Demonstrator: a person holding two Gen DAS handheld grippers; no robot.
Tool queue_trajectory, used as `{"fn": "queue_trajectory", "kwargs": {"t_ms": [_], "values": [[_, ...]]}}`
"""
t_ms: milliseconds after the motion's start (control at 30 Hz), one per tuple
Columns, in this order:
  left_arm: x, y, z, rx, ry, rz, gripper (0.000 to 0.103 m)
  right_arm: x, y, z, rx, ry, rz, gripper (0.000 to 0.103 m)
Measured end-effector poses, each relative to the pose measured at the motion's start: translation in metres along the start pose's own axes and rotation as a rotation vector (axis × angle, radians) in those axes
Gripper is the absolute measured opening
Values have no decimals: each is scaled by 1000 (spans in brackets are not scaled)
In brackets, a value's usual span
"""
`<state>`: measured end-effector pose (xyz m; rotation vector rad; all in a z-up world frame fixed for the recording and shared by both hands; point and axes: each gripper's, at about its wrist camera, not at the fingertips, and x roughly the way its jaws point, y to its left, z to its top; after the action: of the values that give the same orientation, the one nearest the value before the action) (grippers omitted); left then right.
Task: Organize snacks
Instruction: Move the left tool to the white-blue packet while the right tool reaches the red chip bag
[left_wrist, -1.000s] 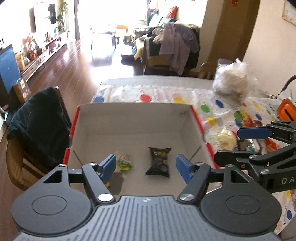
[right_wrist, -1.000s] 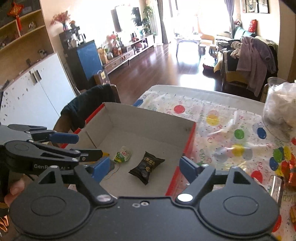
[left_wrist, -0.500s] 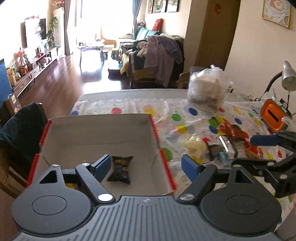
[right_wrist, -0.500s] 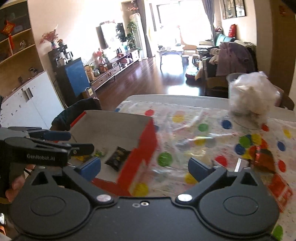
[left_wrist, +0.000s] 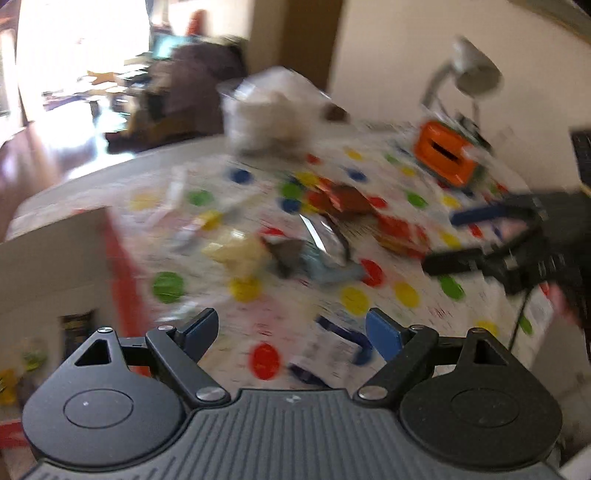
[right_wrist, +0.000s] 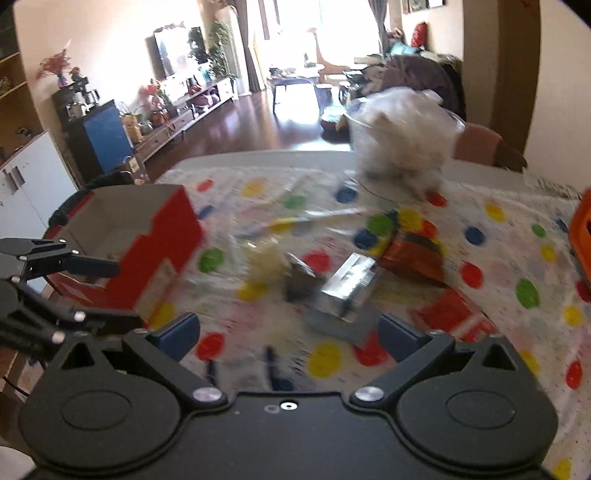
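A red cardboard box (right_wrist: 162, 236) stands on the left of the spotted tablecloth; a black snack packet (left_wrist: 75, 332) lies inside it. Loose snacks lie in a blurred pile mid-table: a pale yellow packet (right_wrist: 266, 258), a dark packet (left_wrist: 288, 254), a silver packet (right_wrist: 349, 284), an orange-brown packet (right_wrist: 413, 254) and a red packet (right_wrist: 454, 314). My left gripper (left_wrist: 291, 325) hangs open over the cloth just right of the box, nothing between its fingers. My right gripper (right_wrist: 288, 326) is open wide and empty, in front of the silver packet.
A clear bag of white contents (right_wrist: 399, 144) stands at the table's far side. An orange holder (left_wrist: 443, 155) and a desk lamp (left_wrist: 476, 70) sit at the far right. A chair with dark cloth (right_wrist: 96, 181) is behind the box.
Both grippers swung right, from over the box to over the loose snack pile. Their jaws spread wider. The box slid to the left edge of both views.
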<state>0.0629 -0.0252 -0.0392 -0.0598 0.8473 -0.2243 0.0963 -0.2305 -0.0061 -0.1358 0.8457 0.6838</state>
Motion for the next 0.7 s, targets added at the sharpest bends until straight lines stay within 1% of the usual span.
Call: {"fn": "queue_trajectory", "kwargs": {"t_ms": [133, 233, 367, 433, 533, 633, 700], "values": [[34, -19, -1, 91, 85, -68, 87, 7, -28, -12, 29, 23, -14, 103], [57, -31, -4, 162, 141, -89, 87, 10, -44, -23, 38, 44, -18, 103], [83, -35, -7, 178, 225, -130, 87, 17, -59, -33, 55, 61, -22, 103], [96, -36, -9, 186, 252, -127, 87, 19, -68, -36, 66, 64, -29, 103], [113, -38, -14, 222, 291, -99, 87, 24, -79, -36, 34, 61, -39, 103], [125, -39, -16, 255, 315, -86, 87, 34, -95, -30, 9, 63, -54, 103], [131, -38, -16, 260, 329, -81, 87, 41, -107, -25, -4, 64, -63, 103]]}}
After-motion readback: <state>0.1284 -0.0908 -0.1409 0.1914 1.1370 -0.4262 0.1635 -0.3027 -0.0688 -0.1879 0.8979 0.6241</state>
